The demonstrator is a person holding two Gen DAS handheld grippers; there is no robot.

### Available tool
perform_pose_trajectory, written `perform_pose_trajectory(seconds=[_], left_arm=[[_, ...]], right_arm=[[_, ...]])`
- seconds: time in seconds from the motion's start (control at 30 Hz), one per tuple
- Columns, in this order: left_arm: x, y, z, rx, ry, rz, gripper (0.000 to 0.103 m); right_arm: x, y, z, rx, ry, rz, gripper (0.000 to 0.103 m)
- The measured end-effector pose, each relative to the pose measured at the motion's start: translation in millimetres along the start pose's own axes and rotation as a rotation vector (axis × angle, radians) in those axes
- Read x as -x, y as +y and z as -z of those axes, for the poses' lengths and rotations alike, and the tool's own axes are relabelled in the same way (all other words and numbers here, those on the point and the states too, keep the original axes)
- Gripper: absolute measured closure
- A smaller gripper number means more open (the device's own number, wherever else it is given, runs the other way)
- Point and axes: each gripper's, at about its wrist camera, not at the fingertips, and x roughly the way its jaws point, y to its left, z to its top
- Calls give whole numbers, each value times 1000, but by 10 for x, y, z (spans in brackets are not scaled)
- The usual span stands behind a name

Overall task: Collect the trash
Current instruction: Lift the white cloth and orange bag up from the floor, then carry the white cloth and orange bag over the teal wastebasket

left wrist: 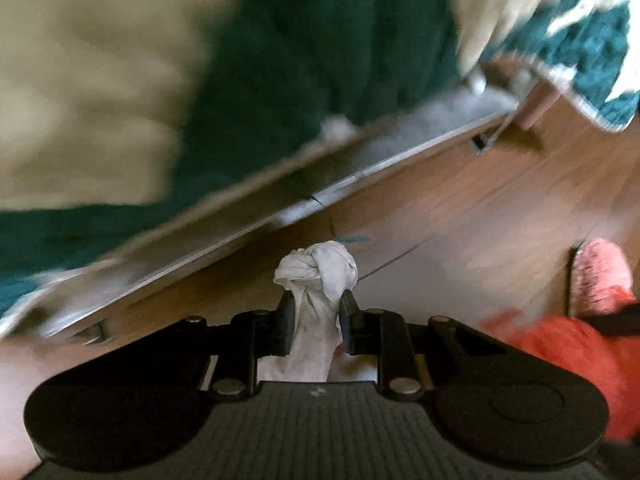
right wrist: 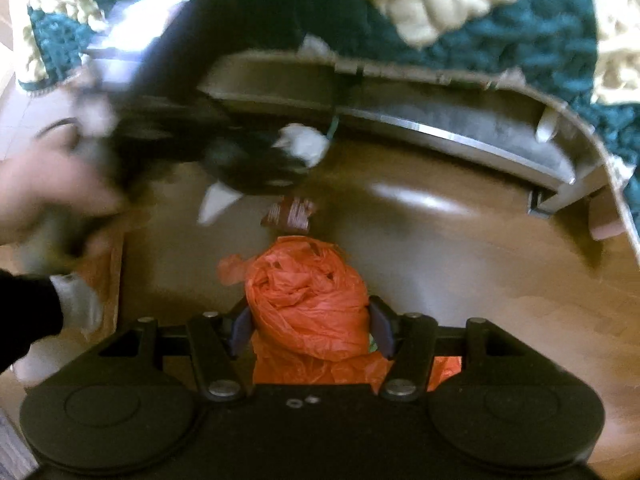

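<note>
Key relation: the white tissue wad point(left wrist: 316, 280) sits straight between the fingers of the left gripper point(left wrist: 318, 312), its long axis running along them, knotted end poking out past the tips.
Left gripper: closed nearly all the way, pinching the wad at its narrow waist; the wad hangs clear of the wooden floor point(left wrist: 460, 208).
Right gripper point(right wrist: 312, 322): about half open, both pads pressed on the bunched neck of the orange plastic bag point(right wrist: 306, 292).
Bag from the wad: in the left wrist view the bag shows as orange at the lower right, near the wad, so the drop looks like a short move to that side.
Nearer hand: the left one, since it carries the wad already.
Loose trash: a small brown wrapper point(right wrist: 290, 212) lies on the floor just beyond the bag.
Materials: wad soft, crumpled, twisted; bag thin, crinkly, glossy; floor smooth and shiny.
Surroundings: a chunky knitted teal and cream blanket point(right wrist: 500, 12) drapes over a grey metal-edged frame point(right wrist: 460, 132).
Blur: both views are smeared.
</note>
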Motion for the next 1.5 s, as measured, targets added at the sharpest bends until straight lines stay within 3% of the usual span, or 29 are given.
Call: perform_pose_trajectory(seconds=[0.17, 0.33, 0.5, 0.83, 1.2, 1.5], left_arm=[[883, 134, 40, 90, -65, -34, 81], [1734, 240, 131, 187, -157, -35, 81], [2439, 231, 229, 210, -245, -59, 81], [3751, 414, 204, 266, -453, -84, 81], [5011, 664, -262, 251, -732, -183, 81], [5704, 1040, -927, 260, -877, -247, 81]], right_arm=[[350, 202, 5, 2, -100, 28, 44], [941, 395, 96, -18, -191, -21, 44], [1662, 648, 108, 29, -302, -7, 44], [3087, 1106, -221, 137, -539, 45, 45], [4293, 1612, -940, 258, -776, 129, 45], [4702, 1860, -1644, 323, -884, 208, 45]])
